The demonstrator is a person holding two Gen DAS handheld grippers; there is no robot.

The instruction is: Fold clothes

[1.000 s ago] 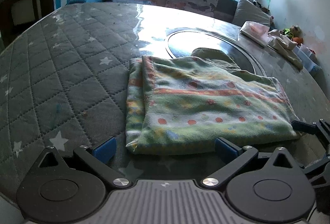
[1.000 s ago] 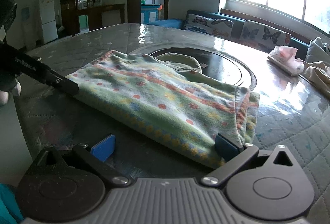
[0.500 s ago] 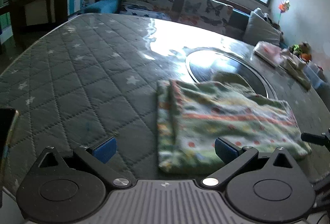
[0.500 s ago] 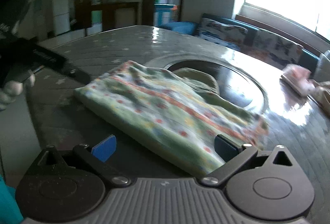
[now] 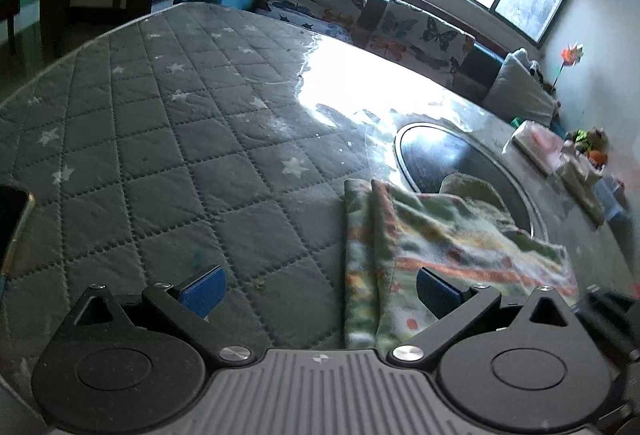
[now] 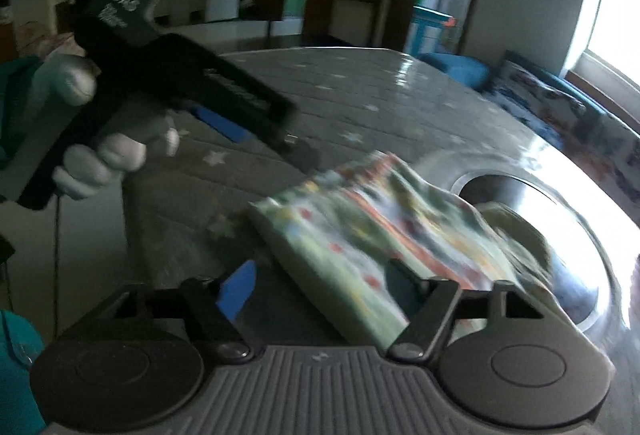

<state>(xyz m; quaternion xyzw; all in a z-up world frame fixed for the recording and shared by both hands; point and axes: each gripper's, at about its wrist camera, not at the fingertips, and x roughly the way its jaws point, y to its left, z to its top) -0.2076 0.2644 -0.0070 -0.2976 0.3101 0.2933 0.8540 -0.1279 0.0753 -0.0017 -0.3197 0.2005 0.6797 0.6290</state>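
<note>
While the grey quilted star-patterned surface (image 5: 168,155) carries it, the folded green towel with red dots (image 5: 440,255) lies flat, apparently finished; left gripper (image 5: 318,289) hangs wide open, empty; right gripper (image 6: 320,285), closing, grips nothing.

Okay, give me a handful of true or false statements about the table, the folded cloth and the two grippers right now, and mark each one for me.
1. The folded cloth lies flat on the quilted table cover. True.
2. The left gripper is clamped on the cloth. False: its jaws stand open with nothing between them.
3. The cloth is plain white. False: it is green with coloured stripes and dots.
4. A dark round inset sits in the table behind the cloth. True.
5. The right gripper holds the cloth. False: its jaws are closing, nothing between them.
</note>
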